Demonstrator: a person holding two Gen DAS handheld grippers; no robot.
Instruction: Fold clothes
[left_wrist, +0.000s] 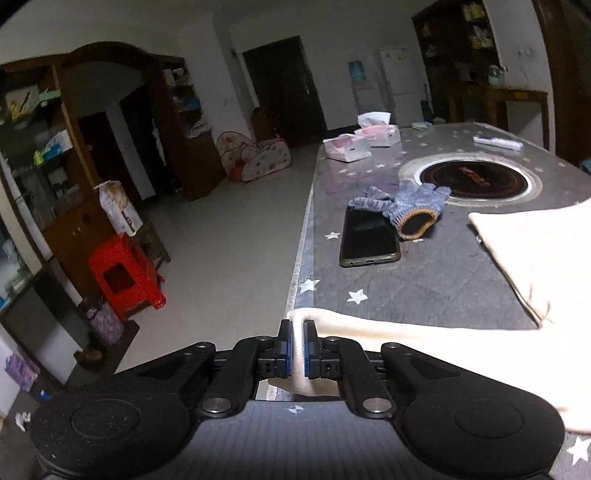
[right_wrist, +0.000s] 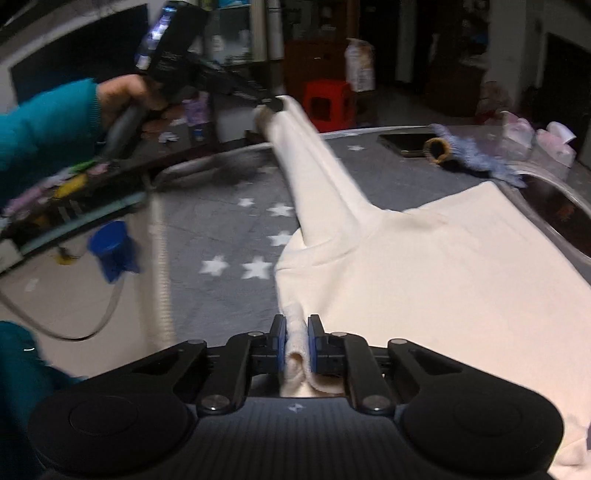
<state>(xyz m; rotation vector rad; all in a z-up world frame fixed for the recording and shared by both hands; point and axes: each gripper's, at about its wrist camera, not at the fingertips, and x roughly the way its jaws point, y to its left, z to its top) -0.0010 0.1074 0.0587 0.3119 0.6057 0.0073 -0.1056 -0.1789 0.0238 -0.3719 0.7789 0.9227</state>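
My left gripper (left_wrist: 298, 334) is pinched tight on the cuff end of the sleeve (right_wrist: 314, 162), with cloth bunched between the pads. I hold it out past the edge of the surface (left_wrist: 424, 284), presumably to draw the sleeve straight before it is folded in over the body. My right gripper (right_wrist: 296, 332) is clamped on a rolled edge of the same cream garment (right_wrist: 443, 277), near the side below the sleeve, likely as an anchor so the body does not drag while the sleeve is stretched. The garment body lies flat on the star-print surface, beside the round inset burner (left_wrist: 476, 181).

Count: one garment, one sleeve in play, two grippers, both loaded. Bystanders on the surface: one phone (left_wrist: 367, 238), one knit glove (left_wrist: 410, 206) partly overlapping it, and what look like three tissue packs (left_wrist: 349, 147) at the far end; blur makes that count uncertain.
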